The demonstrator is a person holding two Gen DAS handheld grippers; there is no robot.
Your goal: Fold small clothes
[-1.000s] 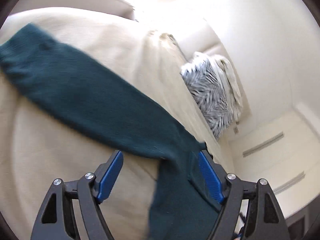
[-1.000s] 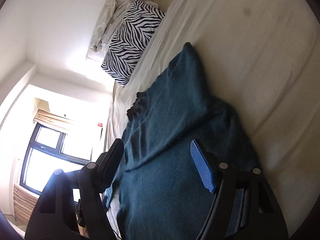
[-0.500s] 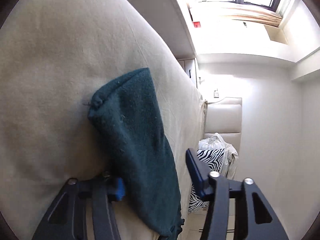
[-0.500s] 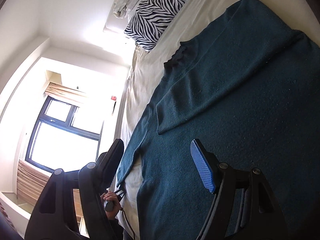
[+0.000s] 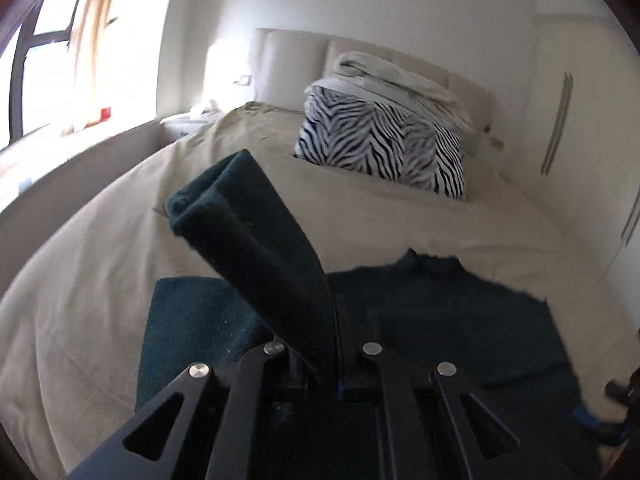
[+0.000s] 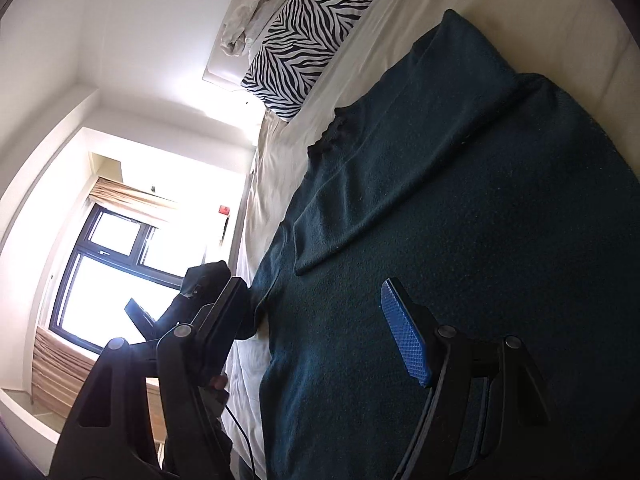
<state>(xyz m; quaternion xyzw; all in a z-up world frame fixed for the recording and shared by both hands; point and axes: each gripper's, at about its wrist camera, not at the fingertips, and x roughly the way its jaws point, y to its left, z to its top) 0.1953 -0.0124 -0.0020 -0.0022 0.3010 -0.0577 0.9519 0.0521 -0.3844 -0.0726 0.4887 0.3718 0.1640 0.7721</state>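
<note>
A dark teal sweater (image 5: 432,320) lies spread on a beige bed (image 5: 80,300), collar toward the headboard. My left gripper (image 5: 320,364) is shut on one sleeve (image 5: 256,248), which sticks up and forward above the sweater's body. In the right wrist view the sweater (image 6: 460,220) fills the middle and right, with the other sleeve folded across its body. My right gripper (image 6: 316,320) is open and empty just above the sweater's lower part. The left gripper's black body (image 6: 200,304) shows at the sweater's left edge there.
A zebra-print pillow (image 5: 380,144) with white bedding (image 5: 400,80) piled on it sits at the padded headboard (image 5: 288,56). A window (image 6: 112,264) with a blind is beside the bed. White wardrobe doors (image 5: 560,120) stand on the other side.
My left gripper has closed on the sleeve and swung it up over the sweater, turning toward the headboard. My right gripper has stayed open above the sweater, shifting slightly.
</note>
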